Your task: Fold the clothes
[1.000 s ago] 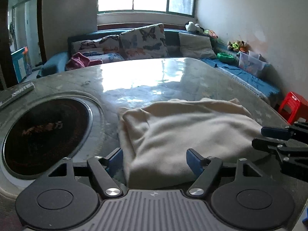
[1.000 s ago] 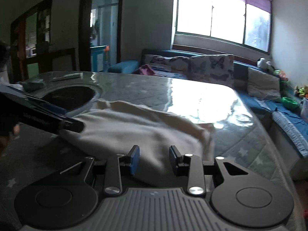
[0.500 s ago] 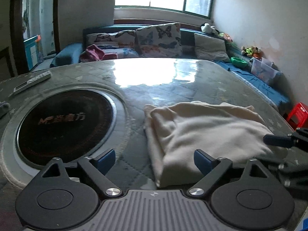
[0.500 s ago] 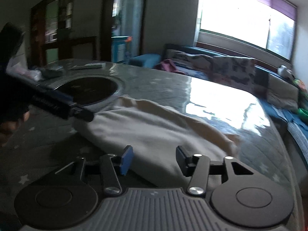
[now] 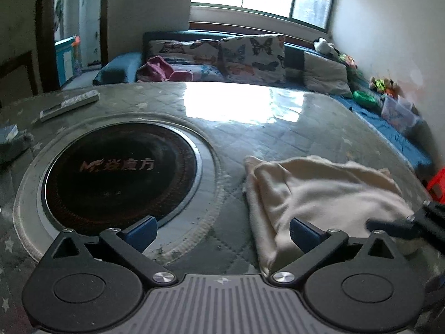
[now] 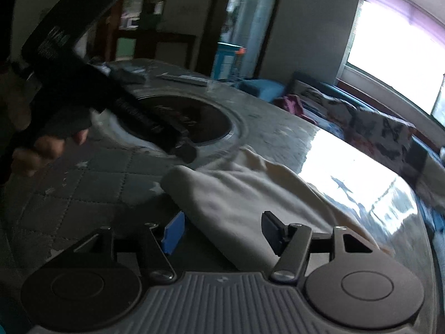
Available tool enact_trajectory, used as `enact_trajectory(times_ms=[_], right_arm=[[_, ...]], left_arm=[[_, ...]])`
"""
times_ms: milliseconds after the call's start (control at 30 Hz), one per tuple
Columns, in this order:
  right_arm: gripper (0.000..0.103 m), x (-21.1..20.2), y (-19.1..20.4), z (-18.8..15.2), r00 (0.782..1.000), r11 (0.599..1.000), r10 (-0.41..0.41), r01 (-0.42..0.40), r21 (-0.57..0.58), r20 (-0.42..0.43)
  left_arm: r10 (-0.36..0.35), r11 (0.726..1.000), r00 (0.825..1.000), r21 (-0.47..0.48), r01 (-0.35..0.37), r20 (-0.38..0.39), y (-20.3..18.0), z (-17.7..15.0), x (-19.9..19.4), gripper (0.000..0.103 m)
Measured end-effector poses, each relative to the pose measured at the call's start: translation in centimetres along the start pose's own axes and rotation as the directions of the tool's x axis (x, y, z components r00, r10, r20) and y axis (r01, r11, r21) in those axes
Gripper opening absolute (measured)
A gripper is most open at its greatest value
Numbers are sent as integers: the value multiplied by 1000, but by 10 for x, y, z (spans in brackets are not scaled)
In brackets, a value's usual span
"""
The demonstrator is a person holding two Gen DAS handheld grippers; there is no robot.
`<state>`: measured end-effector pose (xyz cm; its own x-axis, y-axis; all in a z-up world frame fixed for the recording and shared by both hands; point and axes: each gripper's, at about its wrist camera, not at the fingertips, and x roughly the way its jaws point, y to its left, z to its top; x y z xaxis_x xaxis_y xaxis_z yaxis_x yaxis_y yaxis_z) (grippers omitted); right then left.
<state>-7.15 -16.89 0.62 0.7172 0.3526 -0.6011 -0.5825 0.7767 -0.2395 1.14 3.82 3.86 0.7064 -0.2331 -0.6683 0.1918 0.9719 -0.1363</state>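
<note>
A cream garment (image 5: 319, 192) lies folded into a thick pad on the quilted table top, right of the round black hob (image 5: 122, 172). My left gripper (image 5: 222, 232) hovers open and wide over the table, its right finger at the garment's near left corner and nothing between the fingers. Seen from the right wrist, the garment (image 6: 250, 194) lies just ahead of my right gripper (image 6: 224, 232), which is open over the fold's near edge without pinching it. The left gripper (image 6: 180, 144), held by a hand (image 6: 41, 144), sits above the hob's rim.
The table (image 5: 250, 128) has a glossy cover with strong window glare. A remote-like bar (image 5: 69, 104) lies at its far left. A sofa with butterfly cushions (image 5: 250, 55) runs behind it, and a red stool (image 5: 438, 183) stands at the right.
My left gripper has pulled back and to the left off the garment, and its fingers have spread wider. My right gripper has opened wider and tilted; the garment stays in place.
</note>
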Motion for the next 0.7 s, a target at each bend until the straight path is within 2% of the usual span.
enact_trajectory(times_ms=[133,267,367,433,533,700], right_arm=[[56,15,17,12,1000,994,17,-18,-110,-14],[48,35,30,17,999,979,-5,-6,-202,-54],[32,43,33,18,998,974,-19,4,-227,-65],[24,41,29,19,999,980,-9,-2,-198,-54],[21,31,15,23,1000,995,12,-14,-104,-14],[19,12,-11,28,998,999,37,-39,33,45]], left_arm=[[-14,998,1000,-66,13,-12,10,6,0,103],[-52,991,998,-126,47,-34,15,10,3,103],[-93,980,994,-179,81,-60,16,11,9,103],[-128,969,988,-223,108,-81,16,12,13,103],[-190,940,976,-306,150,-105,17,12,20,103],[-300,869,944,-447,212,-137,13,13,36,103]])
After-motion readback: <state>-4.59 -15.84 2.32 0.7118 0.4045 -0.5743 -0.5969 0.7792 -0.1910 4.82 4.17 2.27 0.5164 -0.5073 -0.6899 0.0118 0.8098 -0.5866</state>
